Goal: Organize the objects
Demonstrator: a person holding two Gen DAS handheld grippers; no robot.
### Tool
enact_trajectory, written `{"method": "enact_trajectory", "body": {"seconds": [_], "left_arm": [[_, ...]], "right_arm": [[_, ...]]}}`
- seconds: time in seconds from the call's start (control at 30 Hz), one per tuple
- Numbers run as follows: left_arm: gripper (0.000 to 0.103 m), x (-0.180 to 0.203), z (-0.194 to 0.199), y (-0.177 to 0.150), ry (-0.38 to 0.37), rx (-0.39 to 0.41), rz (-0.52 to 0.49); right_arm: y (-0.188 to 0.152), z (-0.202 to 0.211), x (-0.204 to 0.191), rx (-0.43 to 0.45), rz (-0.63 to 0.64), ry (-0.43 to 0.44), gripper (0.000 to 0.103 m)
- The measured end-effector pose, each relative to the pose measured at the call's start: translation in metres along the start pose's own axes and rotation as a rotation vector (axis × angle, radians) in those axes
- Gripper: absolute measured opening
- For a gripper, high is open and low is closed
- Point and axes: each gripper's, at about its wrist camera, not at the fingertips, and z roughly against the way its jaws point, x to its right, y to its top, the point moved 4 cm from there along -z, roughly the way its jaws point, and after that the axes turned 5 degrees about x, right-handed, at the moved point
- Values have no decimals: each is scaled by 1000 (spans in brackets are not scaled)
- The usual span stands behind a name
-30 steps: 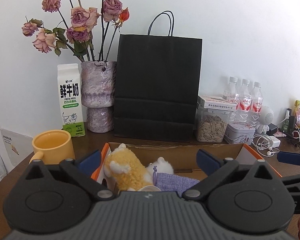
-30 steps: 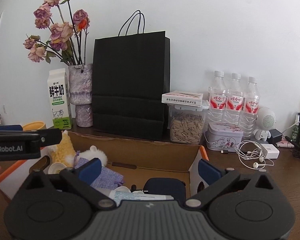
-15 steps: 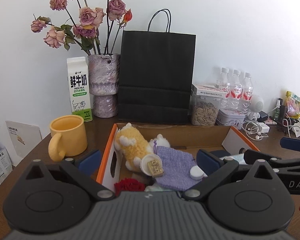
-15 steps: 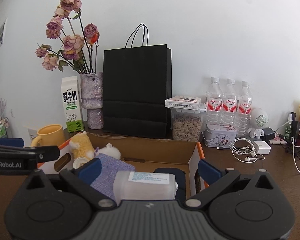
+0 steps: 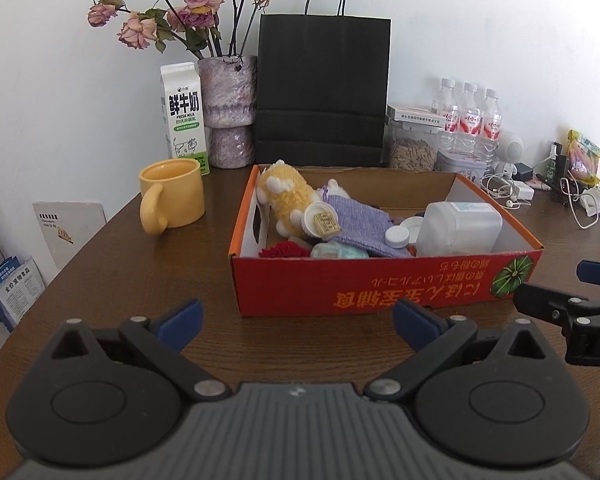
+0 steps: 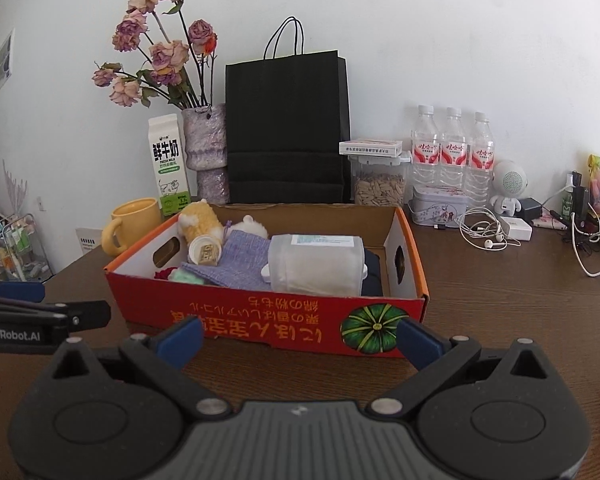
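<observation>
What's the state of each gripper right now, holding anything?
Left gripper: open, holding nothing, in front of the red box.
Right gripper: open, holding nothing, also at the box's near side.

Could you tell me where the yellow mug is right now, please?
In the left wrist view, the yellow mug stands on the table, left of the red cardboard box and just in front of the milk carton.

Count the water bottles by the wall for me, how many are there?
3. The water bottles stand side by side against the wall behind the white tin: left one, middle one, right one. More may be hidden behind the black paper bag.
</observation>
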Motion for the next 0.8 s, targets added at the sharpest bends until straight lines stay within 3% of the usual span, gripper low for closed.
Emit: {"method": "enact_trajectory", "body": {"seconds": [0.8], "left_arm": [[103,9,22,-6,-6,7,-16]], "right_arm": [[-3,24,-3,15,0,-6,103]]}}
